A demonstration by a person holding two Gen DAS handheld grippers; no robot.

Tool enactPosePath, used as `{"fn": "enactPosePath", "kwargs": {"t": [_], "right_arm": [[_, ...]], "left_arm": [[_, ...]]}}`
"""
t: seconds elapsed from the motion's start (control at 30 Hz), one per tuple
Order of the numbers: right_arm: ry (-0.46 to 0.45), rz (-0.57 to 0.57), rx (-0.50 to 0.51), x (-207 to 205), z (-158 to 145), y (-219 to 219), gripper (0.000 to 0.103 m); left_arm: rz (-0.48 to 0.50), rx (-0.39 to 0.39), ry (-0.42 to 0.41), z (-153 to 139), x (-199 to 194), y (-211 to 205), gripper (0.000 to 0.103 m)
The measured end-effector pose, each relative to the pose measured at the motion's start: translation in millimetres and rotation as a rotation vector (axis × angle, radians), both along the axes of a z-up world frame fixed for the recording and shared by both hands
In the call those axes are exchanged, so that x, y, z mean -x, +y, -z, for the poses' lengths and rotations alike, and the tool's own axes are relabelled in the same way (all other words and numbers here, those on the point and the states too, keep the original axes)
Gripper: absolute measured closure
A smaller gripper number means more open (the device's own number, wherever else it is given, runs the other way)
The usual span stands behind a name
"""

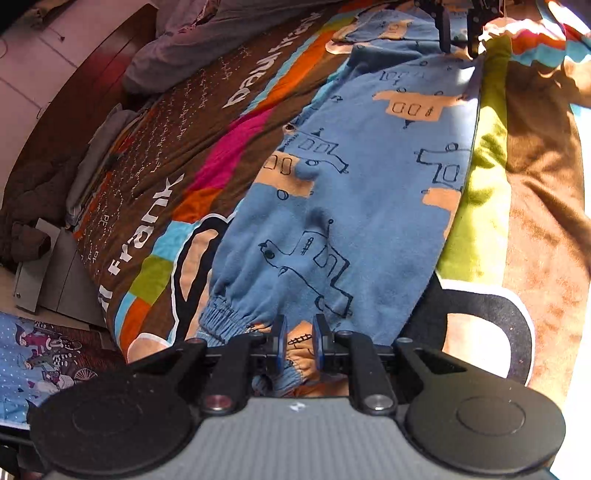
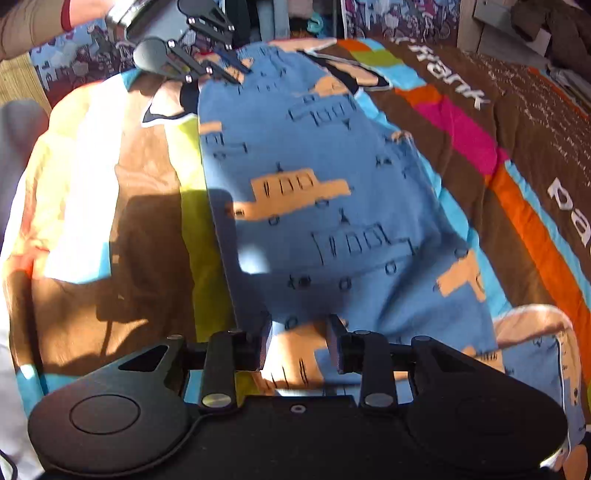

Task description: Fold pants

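The blue pants [image 1: 354, 192] with tan and black vehicle prints lie stretched out on a striped brown blanket [image 1: 207, 155]; they also fill the right wrist view [image 2: 325, 206]. My left gripper [image 1: 300, 338] sits at the elastic ankle cuffs [image 1: 225, 325], jaws narrowly apart around cuff fabric. My right gripper [image 2: 299, 341] is at the opposite, waist end, jaws open wider over the fabric. Each gripper shows far off in the other's view: the right one [image 1: 458, 33] and the left one [image 2: 221, 70].
The blanket [image 2: 480, 155] covers a bed. Grey bedding [image 1: 207, 40] is bunched at the far end. A bed frame and floor with a patterned blue cloth [image 1: 40, 354] lie to the left. Strong sunlight falls on the blanket's right side.
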State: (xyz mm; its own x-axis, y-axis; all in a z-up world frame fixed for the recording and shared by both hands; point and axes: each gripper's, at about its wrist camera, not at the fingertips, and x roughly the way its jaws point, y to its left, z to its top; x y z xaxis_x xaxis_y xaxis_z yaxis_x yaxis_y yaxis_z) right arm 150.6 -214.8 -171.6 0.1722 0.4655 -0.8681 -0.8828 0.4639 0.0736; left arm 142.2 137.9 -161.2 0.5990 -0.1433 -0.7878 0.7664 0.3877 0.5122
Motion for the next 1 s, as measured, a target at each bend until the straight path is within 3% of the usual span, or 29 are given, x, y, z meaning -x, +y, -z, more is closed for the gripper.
{"fn": "enactPosePath", "kwargs": {"t": [0.1, 0.17, 0.3, 0.43, 0.47, 0.57, 0.63, 0.67, 0.7, 0.73, 0.8, 0.9, 1.0], "right_arm": [[0.006, 0.095, -0.111, -2, -17, -22, 0.065], [-0.012, 0.156, -0.153, -8, -25, -27, 0.053], [0.003, 0.184, -0.193, -30, -24, -14, 0.053], [0.103, 0.244, -0.308, -62, -12, -4, 0.053], [0.121, 0.274, -0.303, -71, -5, -5, 0.053], [0.057, 0.405, -0.187, -95, 13, -19, 0.057], [0.060, 0.472, -0.246, -100, 8, -39, 0.058], [0.037, 0.482, -0.267, -98, 0, -45, 0.052], [0.009, 0.478, -0.280, -93, -8, -51, 0.048], [-0.017, 0.470, -0.288, -88, -18, -57, 0.042], [-0.068, 0.458, -0.261, -80, -33, -70, 0.035], [-0.102, 0.429, -0.160, -76, -45, -90, 0.030], [-0.089, 0.410, -0.071, -79, -53, -108, 0.027]], "left_arm": [[0.018, 0.032, -0.018, -11, 6, -8, 0.085], [0.060, 0.026, -0.029, -11, 8, -23, 0.085], [0.115, -0.018, -0.002, 2, 9, -50, 0.082], [0.083, -0.015, 0.044, 22, 4, -47, 0.083], [0.067, 0.002, 0.052, 21, 2, -45, 0.083], [0.046, 0.018, 0.057, 16, 1, -43, 0.082], [0.062, -0.001, 0.040, 10, 3, -48, 0.082], [0.073, -0.002, 0.033, 6, 4, -51, 0.081], [0.082, 0.004, 0.026, 3, 5, -56, 0.077], [0.088, 0.017, 0.013, -2, 5, -63, 0.065], [0.099, 0.079, -0.001, -13, 4, -83, 0.051], [0.096, 0.200, 0.038, -26, -3, -121, 0.046], [0.113, 0.268, 0.096, -27, -9, -166, 0.044]]}}
